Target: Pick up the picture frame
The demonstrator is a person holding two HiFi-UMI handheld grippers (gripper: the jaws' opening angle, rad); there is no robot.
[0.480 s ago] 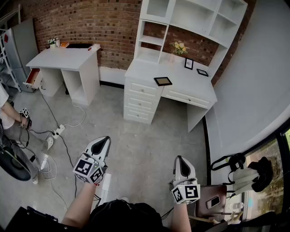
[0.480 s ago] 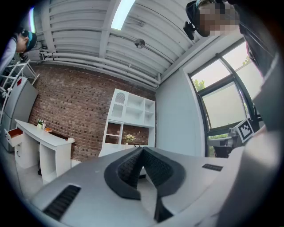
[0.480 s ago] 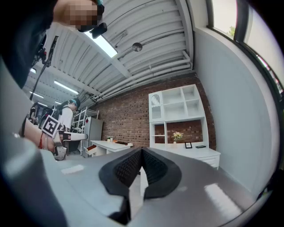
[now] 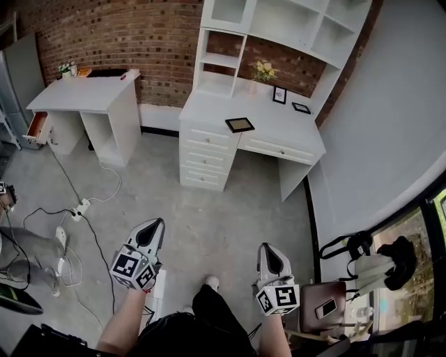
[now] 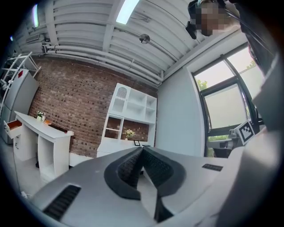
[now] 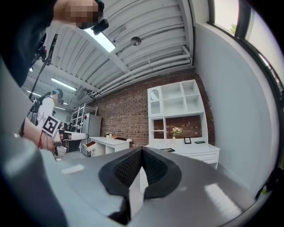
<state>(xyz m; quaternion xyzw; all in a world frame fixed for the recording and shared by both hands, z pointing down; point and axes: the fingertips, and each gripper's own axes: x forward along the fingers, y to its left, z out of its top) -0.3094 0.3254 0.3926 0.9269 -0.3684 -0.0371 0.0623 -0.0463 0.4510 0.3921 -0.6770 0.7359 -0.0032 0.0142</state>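
Head view: picture frame [image 4: 240, 125] seemingly near desk [image 4: 282, 130] edge.

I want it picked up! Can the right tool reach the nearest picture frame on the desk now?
Probably not yet: the right tool hangs far from the picture frame, across open floor. Nothing blocks the way.

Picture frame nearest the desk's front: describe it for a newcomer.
Find the white desk with shelves against the brick wall. The picture frame lies flat above its drawers, near the front edge; the other two frames sit further back.
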